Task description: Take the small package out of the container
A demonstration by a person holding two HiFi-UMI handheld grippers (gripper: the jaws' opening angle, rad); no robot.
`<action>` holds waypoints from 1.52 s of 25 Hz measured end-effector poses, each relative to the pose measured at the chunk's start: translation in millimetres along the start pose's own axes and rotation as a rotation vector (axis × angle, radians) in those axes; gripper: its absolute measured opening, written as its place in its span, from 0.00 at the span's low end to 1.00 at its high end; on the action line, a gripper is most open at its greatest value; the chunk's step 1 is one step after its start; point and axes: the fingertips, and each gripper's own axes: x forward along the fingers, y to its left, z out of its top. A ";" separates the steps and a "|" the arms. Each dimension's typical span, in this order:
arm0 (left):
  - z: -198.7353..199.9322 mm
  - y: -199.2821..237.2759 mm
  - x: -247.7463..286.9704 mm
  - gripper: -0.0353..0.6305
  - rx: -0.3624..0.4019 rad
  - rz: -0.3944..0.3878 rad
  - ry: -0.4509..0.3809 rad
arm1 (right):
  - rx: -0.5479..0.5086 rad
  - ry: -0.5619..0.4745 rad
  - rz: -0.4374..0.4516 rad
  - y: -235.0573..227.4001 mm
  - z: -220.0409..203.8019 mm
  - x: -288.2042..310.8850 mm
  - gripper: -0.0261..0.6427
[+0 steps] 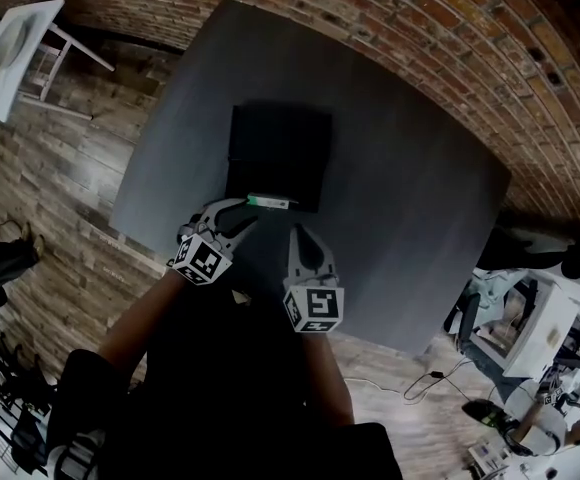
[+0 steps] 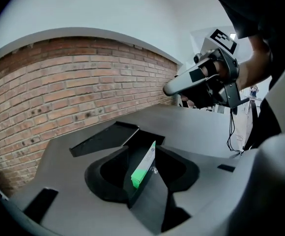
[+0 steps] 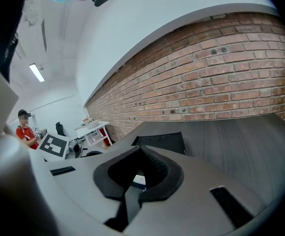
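Small package (image 1: 268, 202): stands on edge inside container (image 1: 280, 143) at near wall, dead ahead between parted jaws of left claw (image 1: 242, 214), untouched, long axis along claw's line. Right claw (image 1: 300, 234) closed, empty, farther off.

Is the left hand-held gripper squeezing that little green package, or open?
Open. In the left gripper view the left hand-held gripper has its jaws apart, the package on edge between them, not squeezed.

Right tool (image 3: 141, 151), jaws together, before black container (image 3: 162, 142)
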 end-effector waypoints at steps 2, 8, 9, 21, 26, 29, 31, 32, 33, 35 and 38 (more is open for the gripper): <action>-6.0 1.6 7.9 0.30 0.014 -0.015 0.021 | 0.006 0.010 0.001 -4.5 -2.4 3.0 0.08; -26.9 3.8 28.0 0.33 0.029 -0.078 0.088 | 0.017 0.032 0.003 -11.9 -7.2 12.6 0.08; -29.0 4.1 30.7 0.33 0.030 -0.086 0.095 | 0.019 0.035 0.004 -13.5 -7.6 14.2 0.08; -56.0 3.3 51.5 0.34 0.110 -0.192 0.209 | 0.041 0.060 -0.004 -30.4 -10.4 29.4 0.08; -62.2 2.2 56.4 0.34 0.099 -0.223 0.241 | 0.048 0.063 -0.003 -31.8 -9.1 33.6 0.08; -66.3 1.4 58.3 0.34 0.087 -0.229 0.259 | 0.049 0.065 -0.005 -32.2 -9.5 34.4 0.08; -66.2 2.9 59.5 0.34 0.069 -0.222 0.258 | 0.048 0.065 -0.006 -33.5 -9.3 34.8 0.08; -65.8 4.0 60.1 0.34 0.062 -0.219 0.256 | 0.048 0.065 -0.007 -34.1 -9.3 35.0 0.08; -65.6 4.9 60.5 0.33 0.057 -0.217 0.255 | 0.048 0.067 -0.008 -34.7 -9.6 35.3 0.08; -66.0 5.3 60.7 0.32 0.055 -0.216 0.254 | 0.048 0.072 -0.009 -35.2 -10.8 35.4 0.08; -66.5 4.2 60.4 0.30 0.064 -0.221 0.255 | 0.046 0.072 -0.011 -35.1 -11.0 34.8 0.08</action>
